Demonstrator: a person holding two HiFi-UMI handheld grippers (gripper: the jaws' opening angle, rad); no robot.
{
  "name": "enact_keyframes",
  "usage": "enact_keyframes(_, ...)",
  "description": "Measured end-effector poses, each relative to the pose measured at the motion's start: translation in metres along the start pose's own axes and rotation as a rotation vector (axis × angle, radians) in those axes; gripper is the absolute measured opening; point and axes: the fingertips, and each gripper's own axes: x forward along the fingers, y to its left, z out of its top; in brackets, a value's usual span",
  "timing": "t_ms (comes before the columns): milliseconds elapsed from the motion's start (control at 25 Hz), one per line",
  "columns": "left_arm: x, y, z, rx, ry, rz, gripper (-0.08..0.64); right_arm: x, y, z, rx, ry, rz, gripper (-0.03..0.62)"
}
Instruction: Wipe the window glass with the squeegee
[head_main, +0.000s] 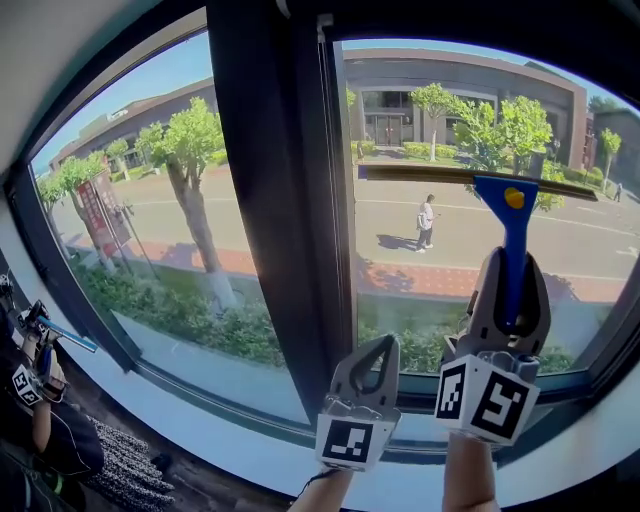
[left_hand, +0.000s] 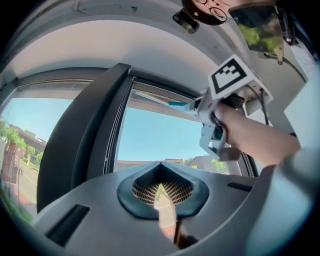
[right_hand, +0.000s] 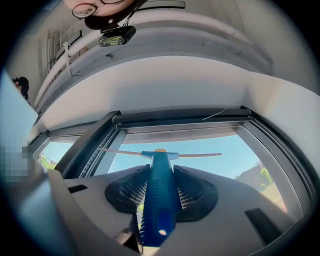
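Sunny street outside, trees and a building across the road, all seen through a big window split by a dark frame. So the right hand-held gripper is clamped on the blue handle of the squeegee, and its blade lies level across the upper part of the right-hand window glass. Meanwhile the left hand-held gripper is pinched closed on nothing, low by the frame. I'd say mid-stroke: everything below the blade looks left to do. Can't spot streaks, so no clue what's clean.
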Motion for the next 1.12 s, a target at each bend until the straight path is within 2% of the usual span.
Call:
enact_keyframes(240,0.002,0.008,0.004,-0.008,-0.026,-0.005,-0.006,0.056,0.012,0.025,-0.061,-0.052,-0.015,0.149)
enact_keyframes(680,0.008,0.031,0.008,-0.024,-0.042,0.010,-0.006,0.124,0.025,0.040,-0.061,-0.090,-0.070,0.149)
enact_keyframes(840,0.004,0.032,0.011,-0.032,-0.057,0.011,-0.006,0.130,0.026,0.048,-0.083,-0.107,-0.080,0.149)
enact_keyframes(1040,-0.002,0.026,0.014,0.016,-0.072,0.002,-0.006,0.128,0.030,0.048,-0.099,-0.108,-0.079,0.149)
enact_keyframes(1120,-0.001,0.026,0.014,0.007,-0.076,-0.001,-0.006,0.130,0.031,0.045,-0.112,-0.107,-0.080,0.149)
